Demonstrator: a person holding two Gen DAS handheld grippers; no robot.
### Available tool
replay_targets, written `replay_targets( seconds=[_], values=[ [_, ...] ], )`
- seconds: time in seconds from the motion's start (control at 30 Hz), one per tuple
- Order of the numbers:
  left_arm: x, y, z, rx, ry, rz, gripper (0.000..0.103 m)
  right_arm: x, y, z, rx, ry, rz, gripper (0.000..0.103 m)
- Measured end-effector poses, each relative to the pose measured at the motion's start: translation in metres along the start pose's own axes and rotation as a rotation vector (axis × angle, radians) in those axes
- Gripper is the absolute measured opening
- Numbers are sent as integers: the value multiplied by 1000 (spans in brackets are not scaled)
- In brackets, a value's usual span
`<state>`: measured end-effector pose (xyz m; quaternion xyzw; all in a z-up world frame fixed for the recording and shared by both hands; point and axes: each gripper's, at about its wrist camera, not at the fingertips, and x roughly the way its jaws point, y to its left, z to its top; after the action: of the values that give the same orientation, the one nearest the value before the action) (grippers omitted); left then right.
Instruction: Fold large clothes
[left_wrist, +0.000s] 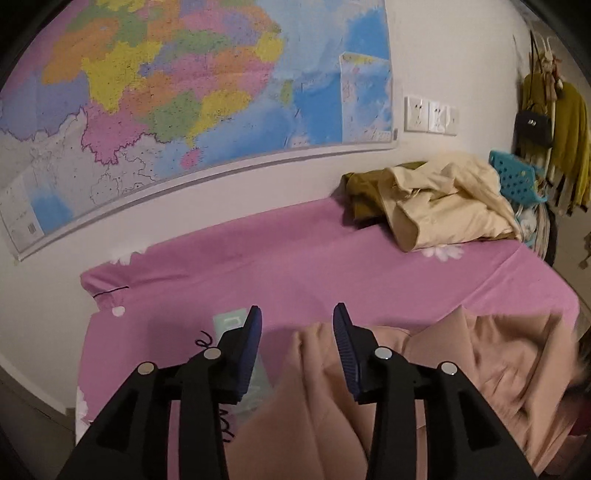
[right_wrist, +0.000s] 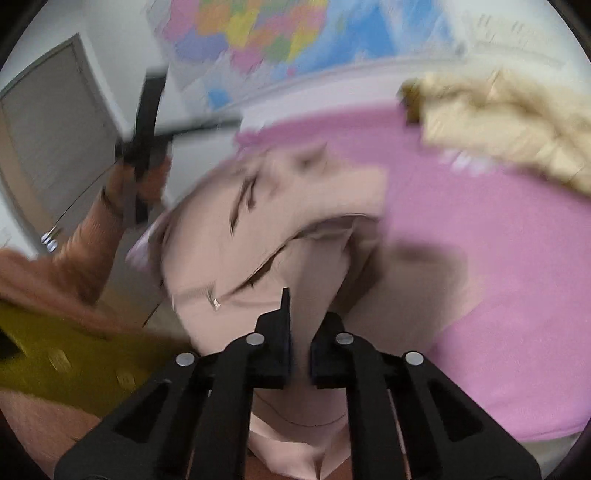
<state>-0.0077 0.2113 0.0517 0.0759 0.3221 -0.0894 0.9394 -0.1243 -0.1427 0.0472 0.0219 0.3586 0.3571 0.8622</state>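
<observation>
A pale pink-beige garment (left_wrist: 461, 362) lies rumpled on the pink flowered sheet (left_wrist: 295, 258) of a bed. My left gripper (left_wrist: 297, 314) is open above the garment's left edge, and its blue pads press on nothing. In the right wrist view the same garment (right_wrist: 229, 236) is blurred and bunched. My right gripper (right_wrist: 306, 306) is shut on a raised fold of it, and the cloth hides the right fingertip. The left gripper (right_wrist: 147, 122) also shows there at the upper left, held in a hand with a fuzzy sleeve (right_wrist: 85, 240).
A cream garment (left_wrist: 443, 206) and an olive one (left_wrist: 362, 192) are heaped at the bed's far right by a teal basket (left_wrist: 517, 177). A big map (left_wrist: 184, 92) covers the wall behind. Yellow-green clothes and a black bag (left_wrist: 533, 125) hang at the right. A door (right_wrist: 55, 122) stands left.
</observation>
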Motion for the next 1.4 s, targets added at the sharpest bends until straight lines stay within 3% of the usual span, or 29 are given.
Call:
replay_targets(
  seconds=[0.07,0.13,0.23,0.33,0.4,0.5,0.57,0.7,0.8,0.83,0.87,0.9,0.93,1.0,1.07,1.1,1.27,1.3,1.37,1.4],
  values=[
    [4,2,3,17,17,-69,48,-26,1,27,-65,-77,-110,6],
    [6,3,6,18,13,-53,47,-53,4,67,-157,-149,-249,6],
    [6,5,12,10,8,-112,48,-77,7,116,-291,-250,-415,6],
    [15,4,13,-5,26,-176,52,-64,-8,143,-334,-216,-430,7],
    [29,-2,9,15,54,-194,54,-41,-24,143,-345,-131,-431,7],
    [55,-12,5,31,121,-223,56,-2,-65,126,-230,4,-417,8],
    [78,-23,3,63,200,-275,56,11,-86,111,-158,49,-404,8],
    [106,-47,-6,149,350,-405,63,0,-101,106,-54,-5,-350,8],
    [111,-61,-18,228,427,-446,64,-17,-96,117,-36,-72,-309,7],
    [111,-63,-22,247,445,-449,54,-19,-92,120,-47,-79,-311,7],
    [112,-64,-27,256,462,-452,27,-20,-88,124,-53,-86,-314,7],
    [113,-65,-30,252,478,-458,13,-21,-86,128,-52,-90,-310,7],
    [112,-63,-33,233,477,-440,5,-23,-82,133,-62,-103,-309,7],
    [96,-50,-25,182,371,-357,4,-29,-72,147,-87,-135,-321,6],
    [73,-28,-11,84,267,-325,3,-39,-57,178,-154,-180,-322,6],
    [51,-8,1,1,181,-316,3,-42,-51,191,-179,-197,-323,6],
    [-44,60,25,-226,-127,-216,3,-58,-3,275,-394,-356,-307,6],
    [-63,68,22,-242,-187,-151,3,-47,-4,288,-401,-349,-304,6],
    [-73,69,16,-229,-215,-34,4,-9,-12,302,-417,-287,-341,7],
    [-68,68,13,-228,-195,-16,4,12,-17,303,-419,-248,-352,7]
  ],
)
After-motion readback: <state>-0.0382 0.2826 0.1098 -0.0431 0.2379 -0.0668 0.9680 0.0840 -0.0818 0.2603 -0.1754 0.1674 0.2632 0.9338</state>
